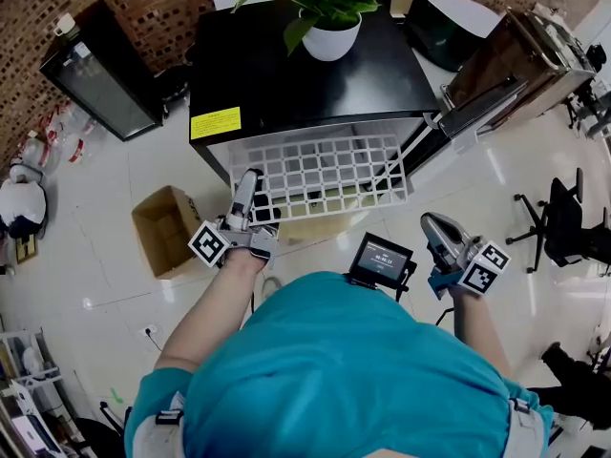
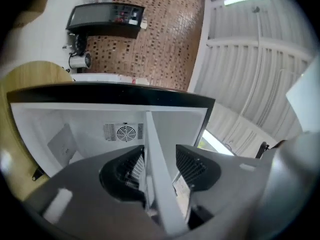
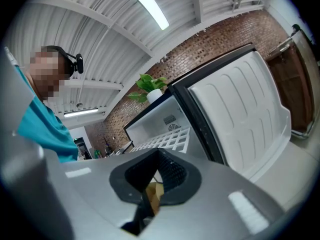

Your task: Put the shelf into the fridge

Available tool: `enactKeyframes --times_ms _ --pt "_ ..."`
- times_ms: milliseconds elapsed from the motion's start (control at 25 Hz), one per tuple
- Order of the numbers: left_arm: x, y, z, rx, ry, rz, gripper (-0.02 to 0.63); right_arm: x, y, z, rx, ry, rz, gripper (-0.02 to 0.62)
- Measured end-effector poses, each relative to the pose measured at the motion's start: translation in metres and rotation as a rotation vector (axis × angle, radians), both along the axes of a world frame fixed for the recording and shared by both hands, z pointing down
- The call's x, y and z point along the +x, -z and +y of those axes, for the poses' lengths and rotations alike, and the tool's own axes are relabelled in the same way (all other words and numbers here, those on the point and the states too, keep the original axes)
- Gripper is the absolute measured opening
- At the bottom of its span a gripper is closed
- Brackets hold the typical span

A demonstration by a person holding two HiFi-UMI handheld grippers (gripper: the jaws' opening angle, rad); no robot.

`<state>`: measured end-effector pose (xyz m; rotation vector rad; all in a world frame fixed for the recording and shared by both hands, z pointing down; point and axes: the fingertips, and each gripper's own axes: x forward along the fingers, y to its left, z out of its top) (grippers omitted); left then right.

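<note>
White tile floor [image 1: 86, 256] with a brick wall behind, seen steeply from above. Black mini fridge [image 1: 315, 84] in the middle, potted plant [image 1: 329, 17] on top, door [image 1: 506, 65] swung wide open to the right. Cardboard box [image 1: 167, 232] on the floor to the left of the fridge, clear of the work.

White grid shelf [image 1: 320, 175] is partly in: the back part is inside the cavity and the front part sticks out of the opening, roughly level.

Left gripper [image 1: 246, 187] is at the shelf's front left edge. Its own view shows the rim bar [image 2: 155, 164] running between the jaws. They stand apart, with a gap on the right side of the bar, so it's a loose straddle, not a clamp. The bright fridge interior with its rear vent is straight ahead.

Right gripper [image 1: 431, 225] is low on the right, well apart from the shelf. Its jaws are together and hold nothing, and it points towards the open door.

Step, as I judge it: mid-insertion, shelf started in but not seated. Next move likely calls for closing on the rim or pushing it with the jaws, then sliding the shelf straight back and level so both side edges ride their supports. Risks are skewing and jamming from a one-sided push; the right gripper could steady the right front corner.
</note>
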<state>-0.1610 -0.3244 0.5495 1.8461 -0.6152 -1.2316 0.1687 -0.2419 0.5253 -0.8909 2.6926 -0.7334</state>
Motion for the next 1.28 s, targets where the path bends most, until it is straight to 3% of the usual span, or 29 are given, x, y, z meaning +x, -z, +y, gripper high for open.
enactKeyframes --times_ms 80,160,280,360,520,640,840,1280 --pt "0.0 -0.004 0.012 0.005 0.023 0.072 0.183 -0.004 0.001 0.0 0.002 0.01 -0.004 0.002" --pt "0.008 0.003 0.023 0.045 0.032 0.067 0.16 -0.007 0.003 -0.001 0.005 0.018 -0.002 0.002" --pt "0.015 0.036 0.023 0.116 0.045 -0.039 0.133 -0.008 0.004 -0.001 0.008 0.023 0.002 0.002" --pt "0.014 0.054 0.013 0.104 0.068 -0.102 0.121 -0.007 0.003 0.001 0.008 0.02 0.002 0.002" --pt "0.012 0.051 0.008 0.015 0.097 -0.158 0.078 -0.006 0.002 0.006 0.008 0.018 0.002 0.002" --pt "0.004 0.016 0.007 -0.12 0.086 -0.162 0.062 -0.003 0.005 0.006 0.009 0.012 -0.001 0.002" --pt "-0.001 -0.038 0.005 -0.337 0.038 -0.1 0.052 0.002 0.006 0.008 0.008 0.003 -0.006 0.002" --pt "-0.003 -0.041 -0.007 -0.441 -0.027 -0.079 0.049 -0.002 0.008 0.011 0.008 0.004 0.003 0.002"
